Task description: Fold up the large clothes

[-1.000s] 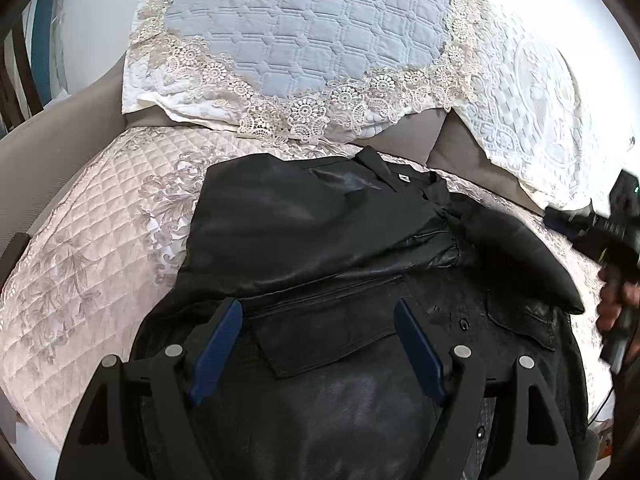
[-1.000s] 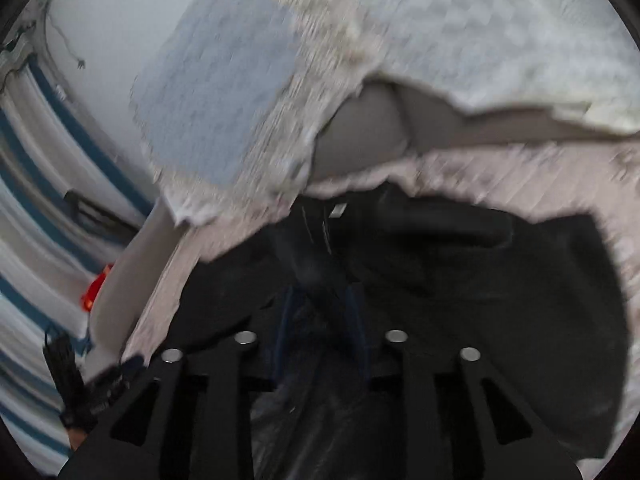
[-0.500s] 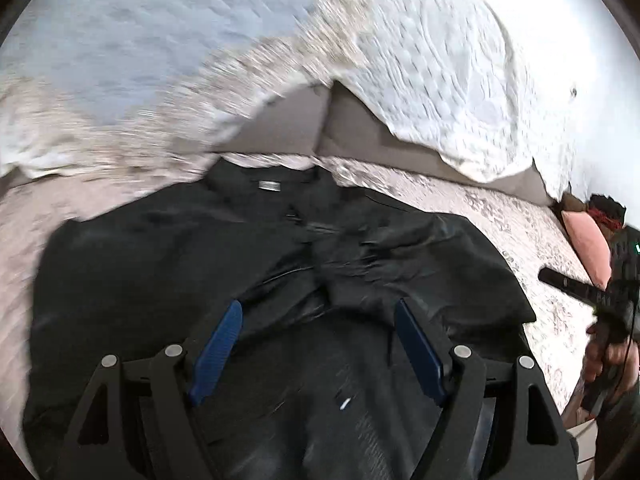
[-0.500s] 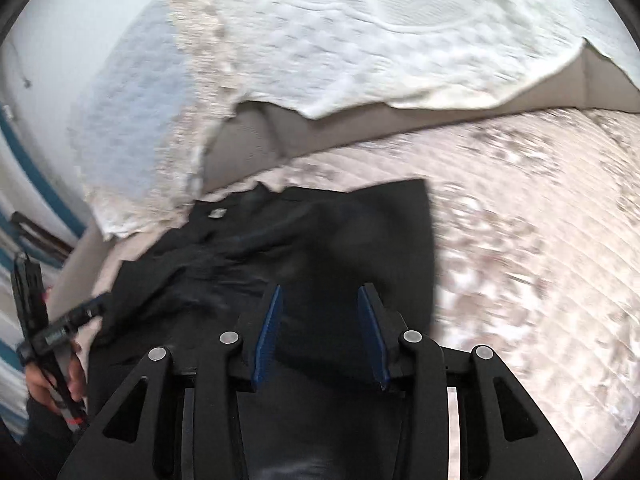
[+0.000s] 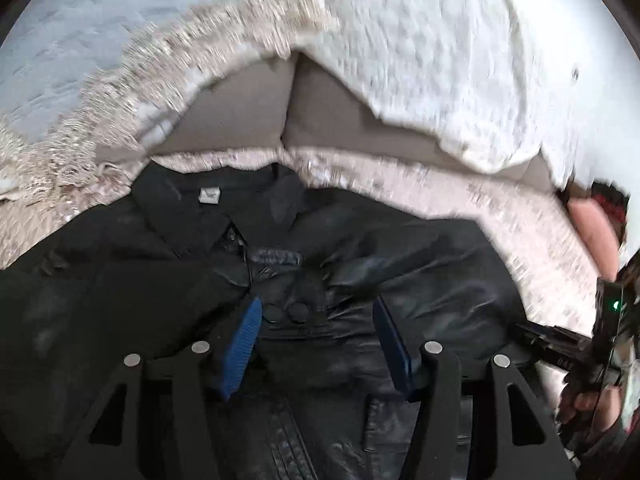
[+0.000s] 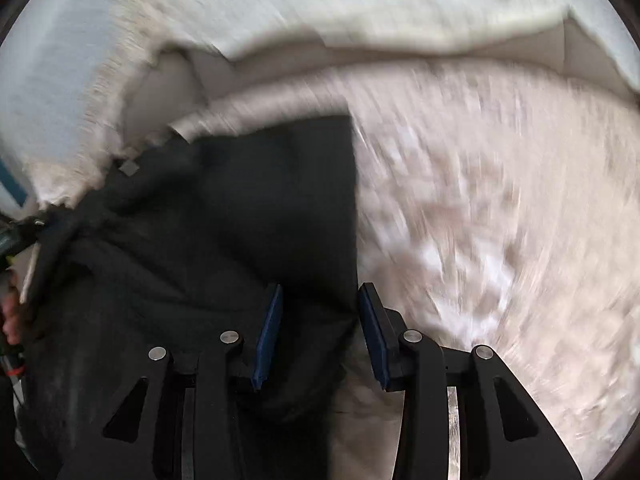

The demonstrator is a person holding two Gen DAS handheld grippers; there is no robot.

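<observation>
I see the jacket (image 5: 168,280) lying flat on the quilt (image 5: 460,188), front up, collar (image 5: 224,204) toward 12 o'clock at the cushions (image 5: 240,112). Its long axis runs 12 to 6 in the left view. A white tag (image 5: 210,195) sits inside the collar. A sleeve is folded across the chest near centre.

My left gripper (image 5: 316,320) is over the chest, jaws closing but clearly apart; crumpled fabric lies between the pads, and neither pad presses it.

My right gripper (image 6: 319,308) is at the jacket's 3 o'clock edge, jaws closing, about a third open. The edge sits between the pads; I cannot tell if they touch it.

Both views are motion-blurred. No containers are in view.
</observation>
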